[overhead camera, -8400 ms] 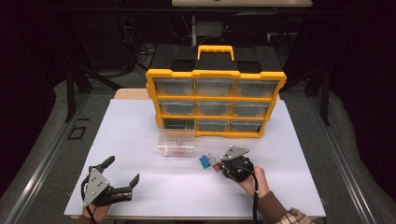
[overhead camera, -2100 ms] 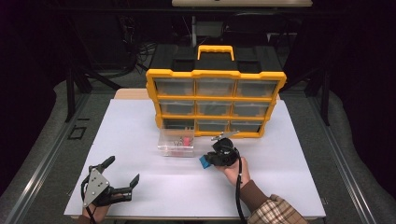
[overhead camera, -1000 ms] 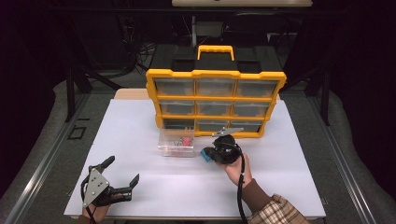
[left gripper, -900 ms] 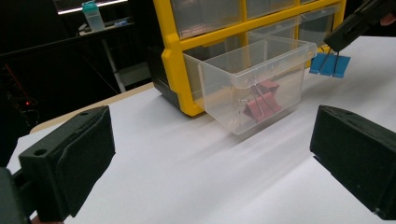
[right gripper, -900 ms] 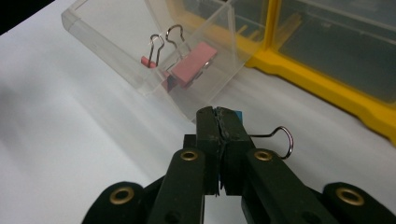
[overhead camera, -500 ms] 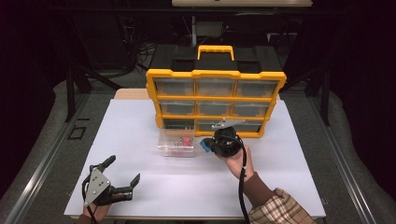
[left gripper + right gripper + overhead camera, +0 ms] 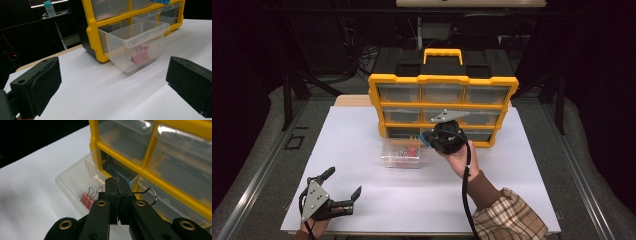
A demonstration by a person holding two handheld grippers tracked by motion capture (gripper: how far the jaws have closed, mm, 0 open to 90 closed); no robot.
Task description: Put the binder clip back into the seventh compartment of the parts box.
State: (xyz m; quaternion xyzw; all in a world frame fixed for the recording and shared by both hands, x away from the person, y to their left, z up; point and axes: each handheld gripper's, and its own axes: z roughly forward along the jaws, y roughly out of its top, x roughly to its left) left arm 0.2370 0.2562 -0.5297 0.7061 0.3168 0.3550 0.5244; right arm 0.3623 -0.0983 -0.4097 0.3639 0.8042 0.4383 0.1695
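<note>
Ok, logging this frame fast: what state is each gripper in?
Left gripper: open, empty, low near the table's front edge.
Right gripper: shut on a blue binder clip, raised above the clear drawer.

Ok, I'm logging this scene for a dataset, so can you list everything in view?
Organiser cabinet: one, yellow frame with clear drawers, far middle of the table.
Pulled-out drawer: one, clear, on the table in front of the cabinet's lower left.
Pink binder clip: at least one, inside that drawer.
Blue binder clip: one, clamped in the right gripper.
Table: one, white.
Left gripper: black, jaws wide apart, near left corner.
Right gripper: black, closed, raised beside the drawer.
Sleeve: plaid, bottom right.
</note>
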